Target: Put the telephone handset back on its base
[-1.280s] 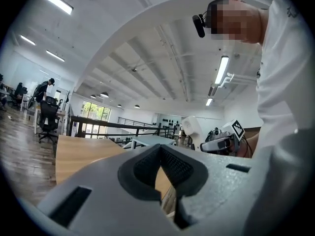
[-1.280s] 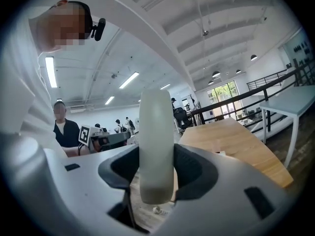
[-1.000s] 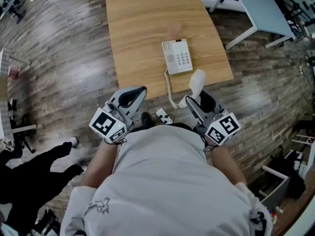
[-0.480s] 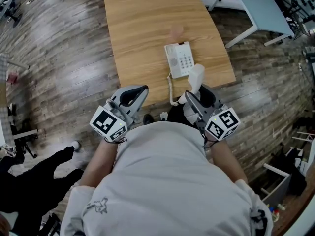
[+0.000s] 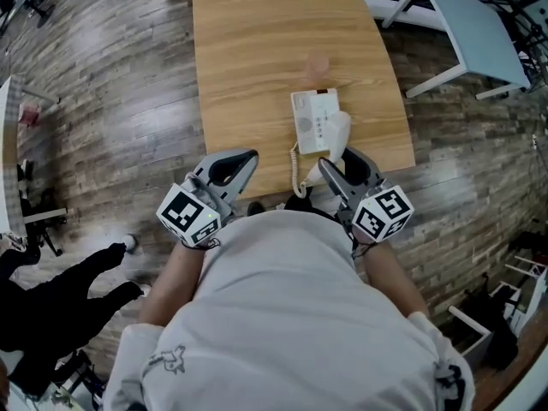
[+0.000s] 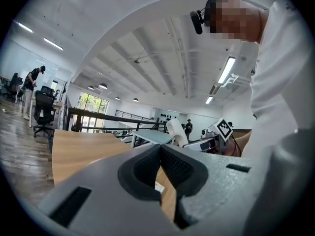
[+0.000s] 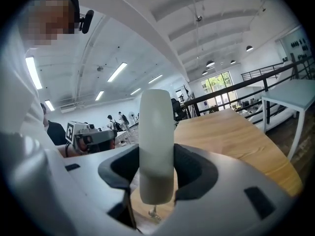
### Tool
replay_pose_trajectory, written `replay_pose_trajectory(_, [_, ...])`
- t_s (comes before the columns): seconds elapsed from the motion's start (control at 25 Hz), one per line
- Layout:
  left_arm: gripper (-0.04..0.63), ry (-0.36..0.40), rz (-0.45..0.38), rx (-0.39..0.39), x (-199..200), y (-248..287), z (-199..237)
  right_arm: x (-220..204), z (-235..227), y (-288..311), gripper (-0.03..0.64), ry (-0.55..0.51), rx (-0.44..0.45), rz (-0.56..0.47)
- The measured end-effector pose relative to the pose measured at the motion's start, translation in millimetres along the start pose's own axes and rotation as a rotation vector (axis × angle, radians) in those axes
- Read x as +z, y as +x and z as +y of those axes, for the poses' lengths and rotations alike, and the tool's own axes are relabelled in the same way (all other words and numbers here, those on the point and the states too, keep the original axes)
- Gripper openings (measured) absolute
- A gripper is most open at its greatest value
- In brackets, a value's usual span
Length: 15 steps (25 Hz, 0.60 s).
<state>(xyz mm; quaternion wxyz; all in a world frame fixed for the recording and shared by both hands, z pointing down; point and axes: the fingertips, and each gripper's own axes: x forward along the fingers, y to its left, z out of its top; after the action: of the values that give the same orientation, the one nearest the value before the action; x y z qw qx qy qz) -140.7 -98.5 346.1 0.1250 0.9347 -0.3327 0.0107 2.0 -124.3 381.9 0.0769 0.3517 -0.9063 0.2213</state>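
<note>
The bench carries the telephone base near its 5 o'clock corner. The right gripper is clamped on the handset, upright at the base's 4 o'clock edge. Lowered askew, the handset could miss the cradle or shove the base. The coiled cord, which hangs off the bench edge, might snag. The left gripper is empty, its jaws together.

The head view looks steeply down from above onto the table. Each gripper view sits low, close behind its jaws, facing across that table, shared by all.
</note>
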Motion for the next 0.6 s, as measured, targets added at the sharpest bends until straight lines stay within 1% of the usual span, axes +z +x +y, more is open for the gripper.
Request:
replay_pose_trajectory(0.16, [0.005, -0.024, 0.027, 0.039, -5, 32, 10, 0, -35, 13, 0.221, 0.027, 0.039, 0.05])
replay_pose_trajectory(0.36, [0.006, -0.058, 0.045, 0.116, -12, 67, 17, -3, -72, 22, 0.219, 0.052, 0.1, 0.109])
replay_pose_trajectory(0.6, [0.005, -0.07, 0.076, 0.208, -21, 100, 26, -9, -109, 34, 0.219, 0.076, 0.179, 0.166])
